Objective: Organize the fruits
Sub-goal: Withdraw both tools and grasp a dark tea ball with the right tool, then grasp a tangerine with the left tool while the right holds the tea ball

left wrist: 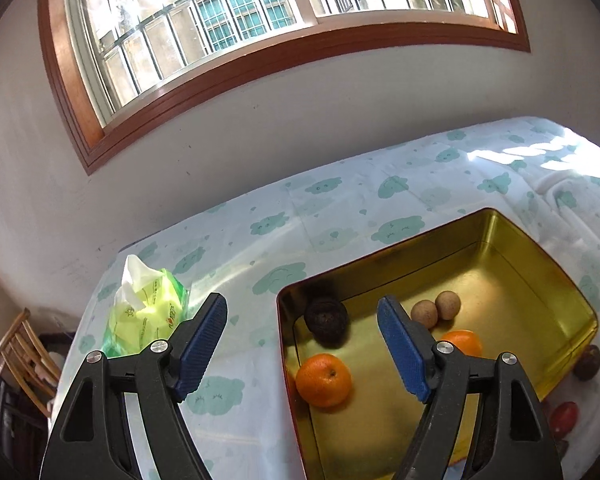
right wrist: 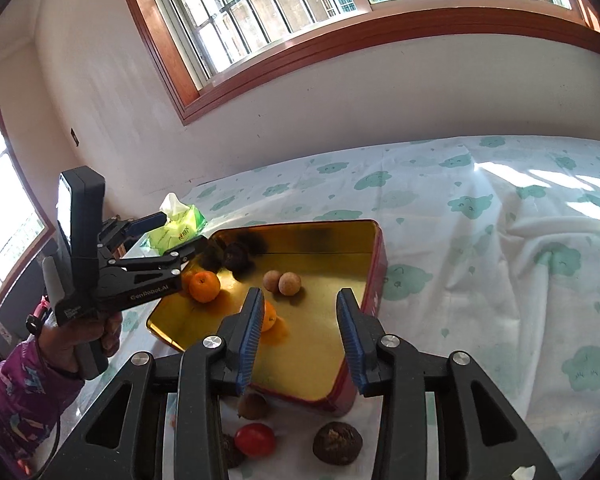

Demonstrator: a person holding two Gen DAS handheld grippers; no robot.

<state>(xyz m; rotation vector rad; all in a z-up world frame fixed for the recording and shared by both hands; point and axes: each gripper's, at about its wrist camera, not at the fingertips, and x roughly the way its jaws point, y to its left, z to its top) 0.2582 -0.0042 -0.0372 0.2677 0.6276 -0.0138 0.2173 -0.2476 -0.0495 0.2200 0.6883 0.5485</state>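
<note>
A gold-lined red tin (left wrist: 548, 280) (right wrist: 374, 256) sits on the cloud-print cloth. It holds two oranges (left wrist: 324, 380) (right wrist: 205, 286), a second orange (left wrist: 462, 342) (right wrist: 269, 316), two small tan round fruits (left wrist: 436, 310) (right wrist: 283, 282) and a dark wrinkled fruit (left wrist: 325, 318) (right wrist: 238, 257). My left gripper (left wrist: 300, 346) (right wrist: 168, 236) is open and empty above the tin's left edge. My right gripper (right wrist: 298, 340) is open and empty above the tin's near side. Outside the tin lie a small red tomato (right wrist: 255, 439) (left wrist: 564, 418) and dark brown fruits (right wrist: 337, 442) (right wrist: 253, 406) (left wrist: 588, 362).
A green tissue pack (left wrist: 148, 312) (right wrist: 178, 228) lies left of the tin. The wall and a large window are behind the table. A wooden chair (left wrist: 24, 356) stands at the left. Rumpled cloth (right wrist: 540, 232) covers the right side.
</note>
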